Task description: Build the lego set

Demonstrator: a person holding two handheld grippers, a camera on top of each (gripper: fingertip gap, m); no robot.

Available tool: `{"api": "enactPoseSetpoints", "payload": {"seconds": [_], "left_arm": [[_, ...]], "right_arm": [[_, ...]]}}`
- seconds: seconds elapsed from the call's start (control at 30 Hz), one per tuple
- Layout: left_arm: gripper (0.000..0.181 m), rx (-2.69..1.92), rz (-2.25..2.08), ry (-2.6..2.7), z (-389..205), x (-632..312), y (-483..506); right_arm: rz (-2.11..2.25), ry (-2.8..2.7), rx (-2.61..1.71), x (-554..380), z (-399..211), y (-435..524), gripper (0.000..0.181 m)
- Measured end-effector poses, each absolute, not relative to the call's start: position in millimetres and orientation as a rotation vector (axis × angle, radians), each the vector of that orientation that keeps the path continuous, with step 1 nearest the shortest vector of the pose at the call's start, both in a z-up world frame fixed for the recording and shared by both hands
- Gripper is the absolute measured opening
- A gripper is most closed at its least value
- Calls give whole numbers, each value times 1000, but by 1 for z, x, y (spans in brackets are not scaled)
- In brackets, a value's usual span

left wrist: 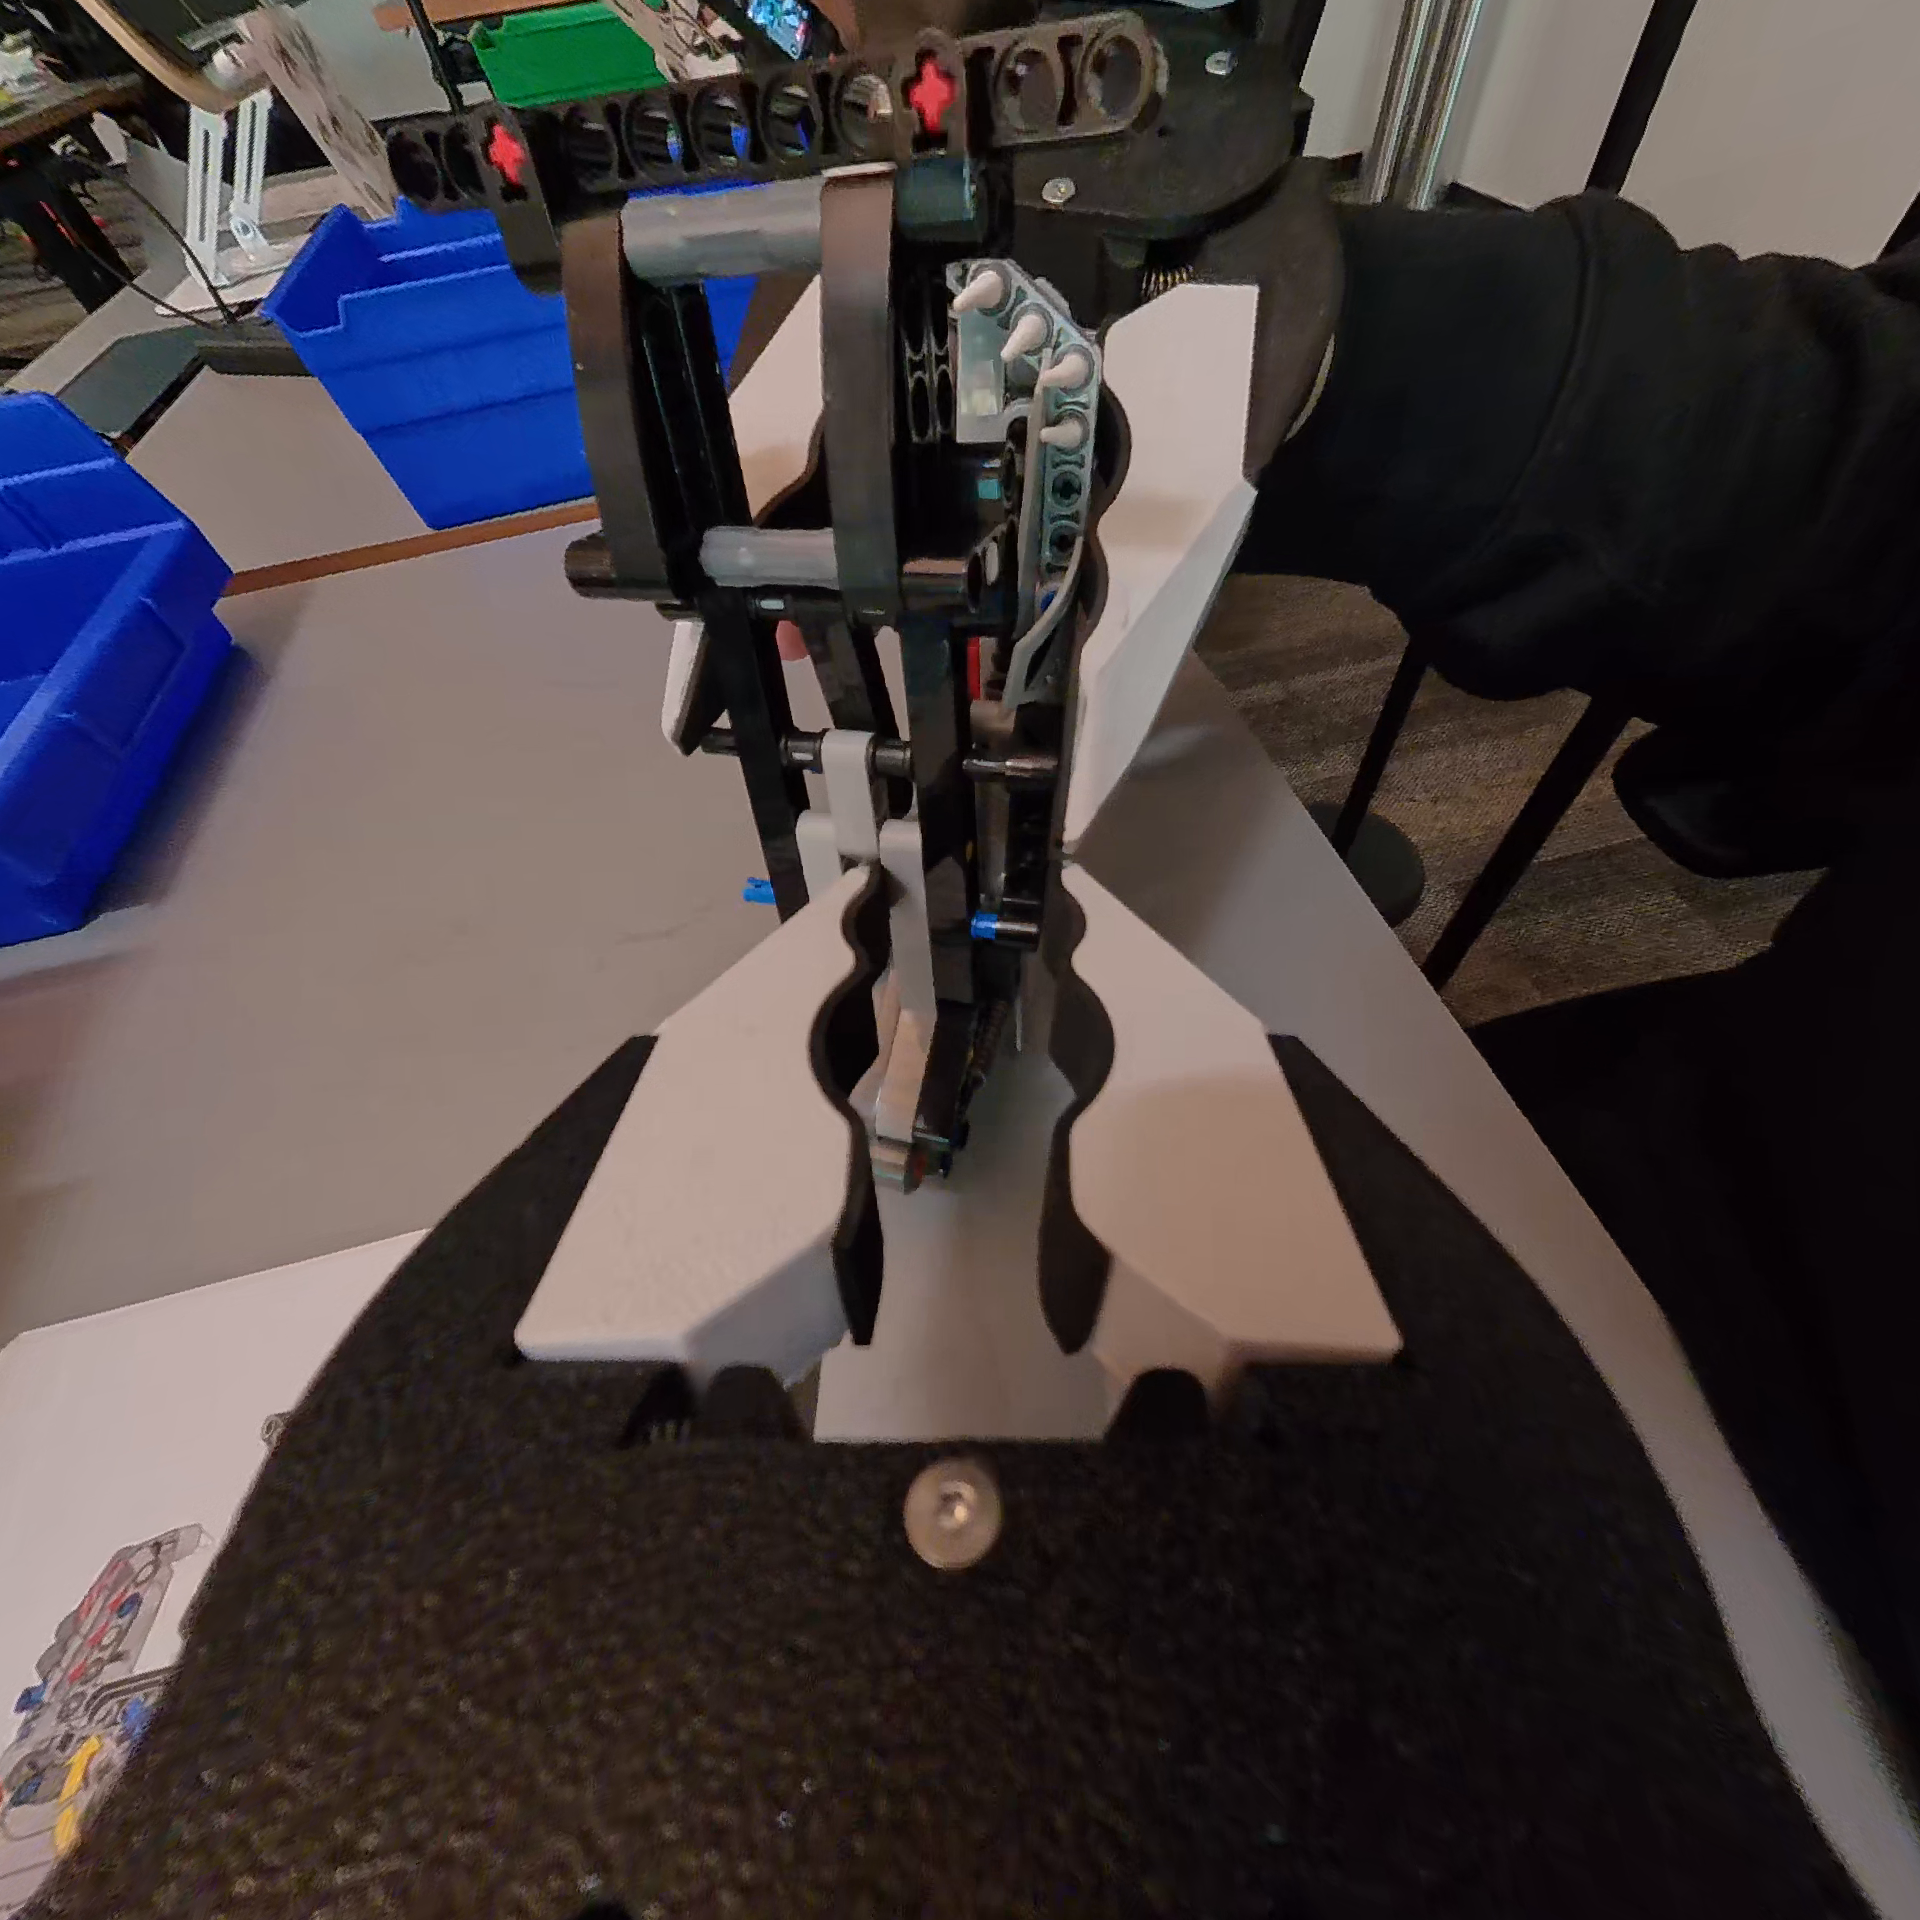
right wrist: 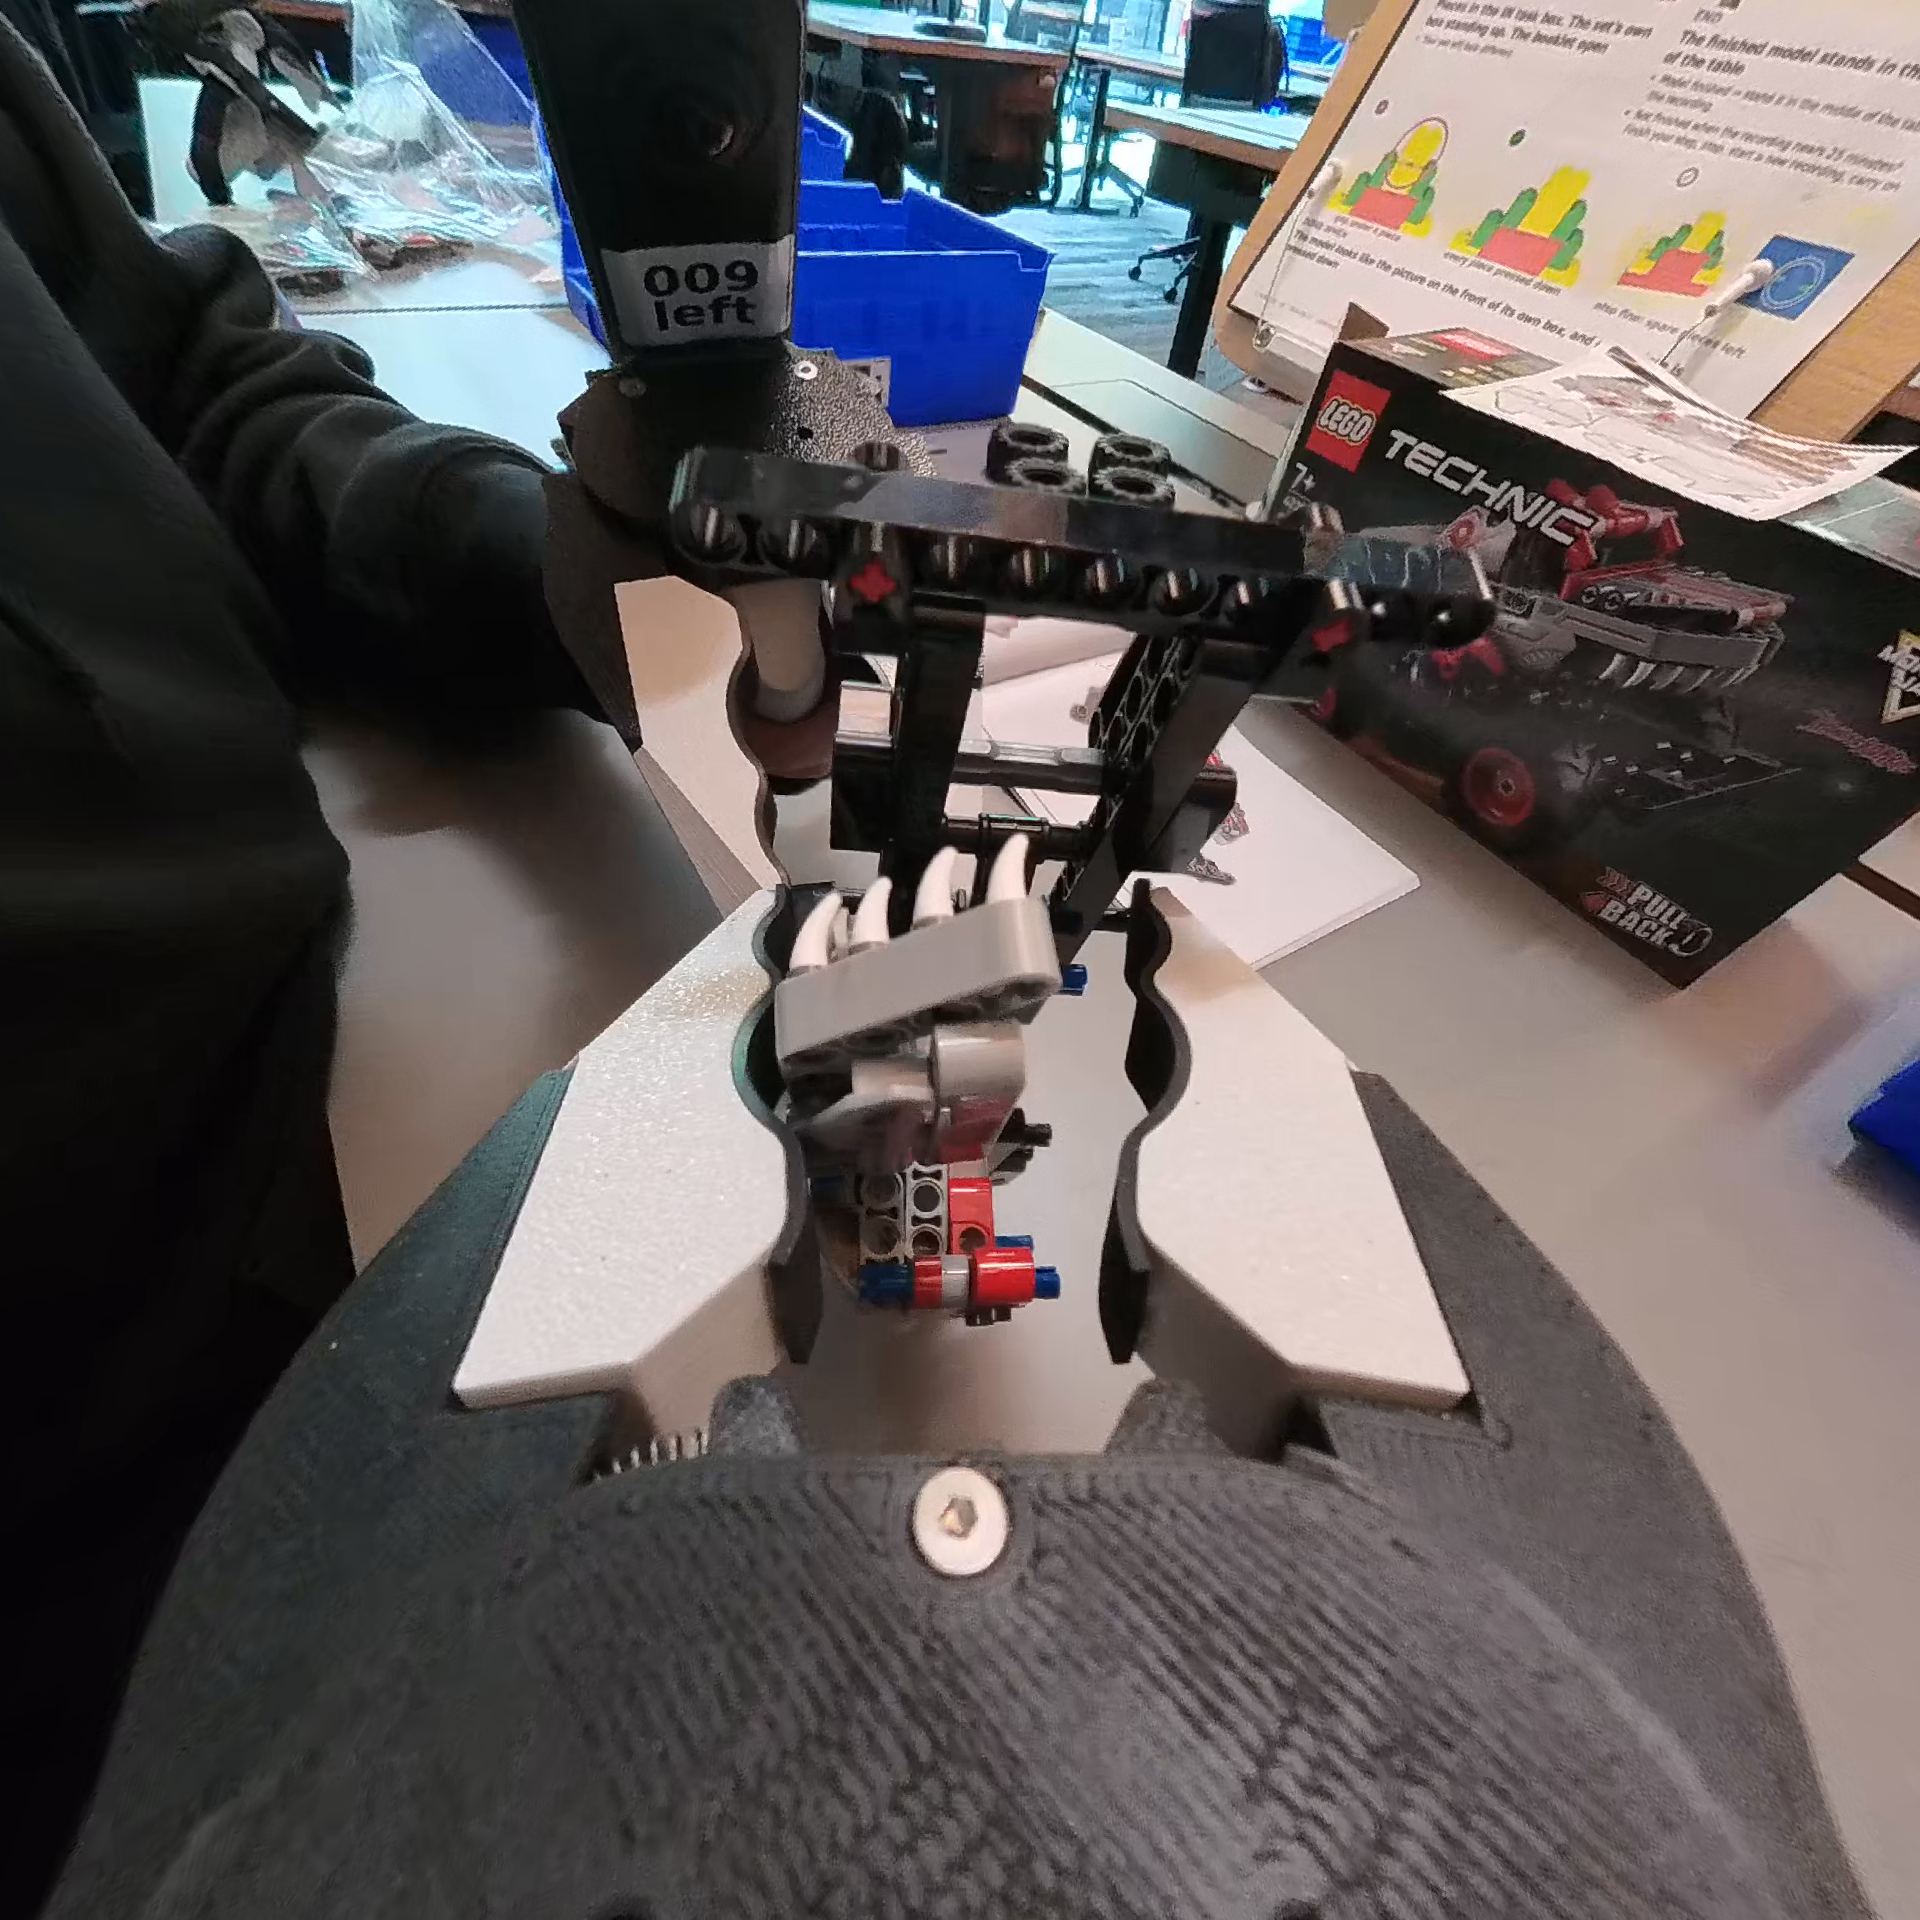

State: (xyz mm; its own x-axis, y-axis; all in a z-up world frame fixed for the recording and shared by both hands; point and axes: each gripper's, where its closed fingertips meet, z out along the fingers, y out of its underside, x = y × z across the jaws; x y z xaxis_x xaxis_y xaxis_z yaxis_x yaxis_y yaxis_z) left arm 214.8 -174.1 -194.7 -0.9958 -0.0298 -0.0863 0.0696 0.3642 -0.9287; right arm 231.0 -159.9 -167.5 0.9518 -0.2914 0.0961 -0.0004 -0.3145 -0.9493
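The half-built lego model (left wrist: 857, 416) is a black frame of beams and axles with red cross pins and a grey toothed jaw piece (right wrist: 914, 966). It is held in the air between both grippers. My left gripper (left wrist: 966, 894) is shut on the model's lower end, on a grey and a black beam. My right gripper (right wrist: 961, 935) is shut on the other end, around the toothed grey piece and the red and blue parts below it. In the left wrist view a white finger (left wrist: 1174, 520) of the right gripper shows beyond the model, held by a black-gloved hand.
Blue bins (left wrist: 436, 343) stand on the grey table (left wrist: 416, 831) to the left. An open booklet (left wrist: 94, 1662) lies at the near left. The lego box (right wrist: 1558, 675), several black tyres (right wrist: 1081, 468), an instruction board (right wrist: 1610, 156) and plastic bags (right wrist: 395, 156) are also there. Only a small space, under 4 cm, lies between the two pairs of fingers.
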Motion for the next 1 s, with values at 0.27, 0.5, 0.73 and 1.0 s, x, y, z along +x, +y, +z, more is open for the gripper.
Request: {"api": "enactPoseSetpoints", "payload": {"seconds": [0.27, 0.5, 0.73, 1.0], "left_arm": [[27, 41, -1774, 2535, -195, 210, -176], [38, 48, -2027, 2597, -180, 205, -165], [34, 63, -1968, 2521, -178, 208, -166], [36, -75, -2028, 2591, -180, 206, -173]], "right_arm": [[-278, 251, -1839, 228, -167, -161, 63], [-296, 211, -1824, 225, -166, -159, 60], [-276, 250, -1806, 232, -169, -160, 65], [-200, 230, -1718, 231, -169, -162, 63]]}}
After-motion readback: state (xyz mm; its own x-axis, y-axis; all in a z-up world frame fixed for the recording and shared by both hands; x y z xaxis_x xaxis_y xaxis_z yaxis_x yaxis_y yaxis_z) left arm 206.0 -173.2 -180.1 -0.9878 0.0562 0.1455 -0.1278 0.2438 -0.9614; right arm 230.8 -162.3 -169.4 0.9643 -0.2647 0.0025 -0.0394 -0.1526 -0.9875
